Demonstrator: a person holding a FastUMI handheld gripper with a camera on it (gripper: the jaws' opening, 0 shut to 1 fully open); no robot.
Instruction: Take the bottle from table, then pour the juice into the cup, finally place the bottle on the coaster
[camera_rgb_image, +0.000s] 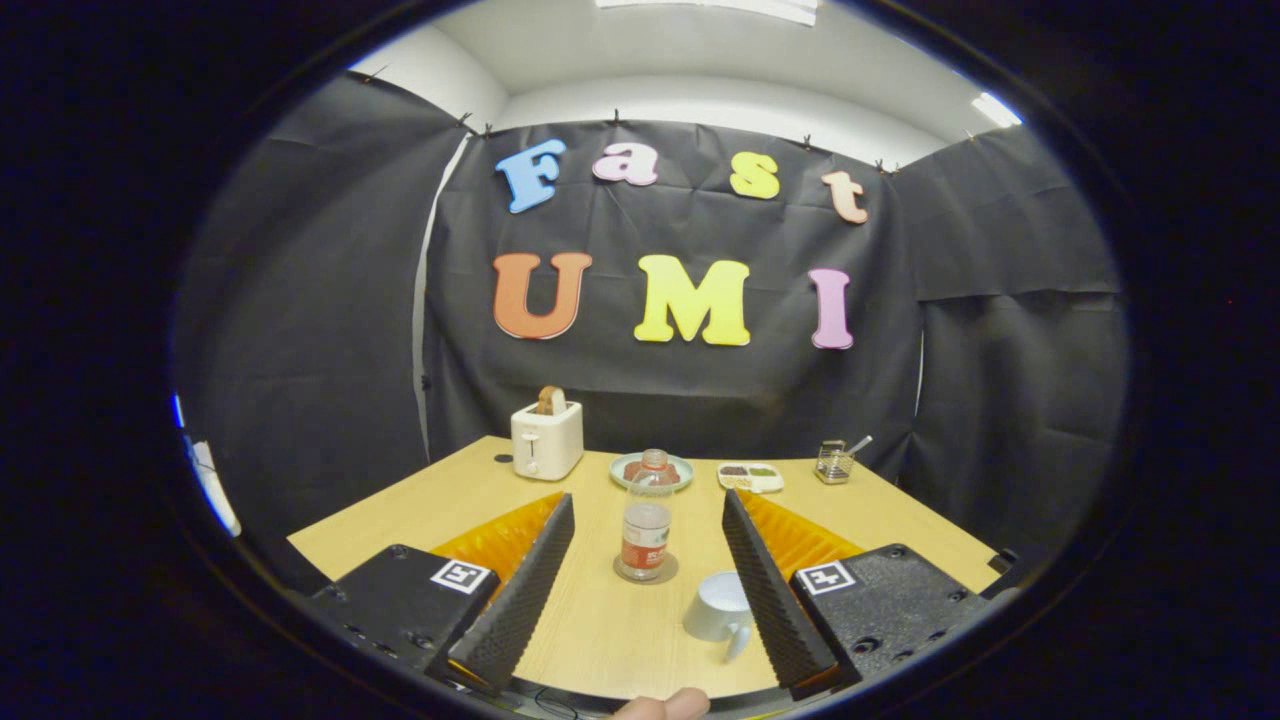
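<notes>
Both jaws spread wide, bottle (647, 520) standing on coaster (645, 571) between them.

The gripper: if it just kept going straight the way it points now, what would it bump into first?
Most likely the bottle, upright on a coaster ahead of the open gripper, in line with the gap between its fingers. The white cup sits nearer, beside the right-hand finger, so it might get clipped first; depth is unclear.

The claw (648, 510) has two black ribbed fingers (525, 590) with orange ridged backs, on black blocks with screw holes, each bearing a square white marker (460, 575).
</notes>
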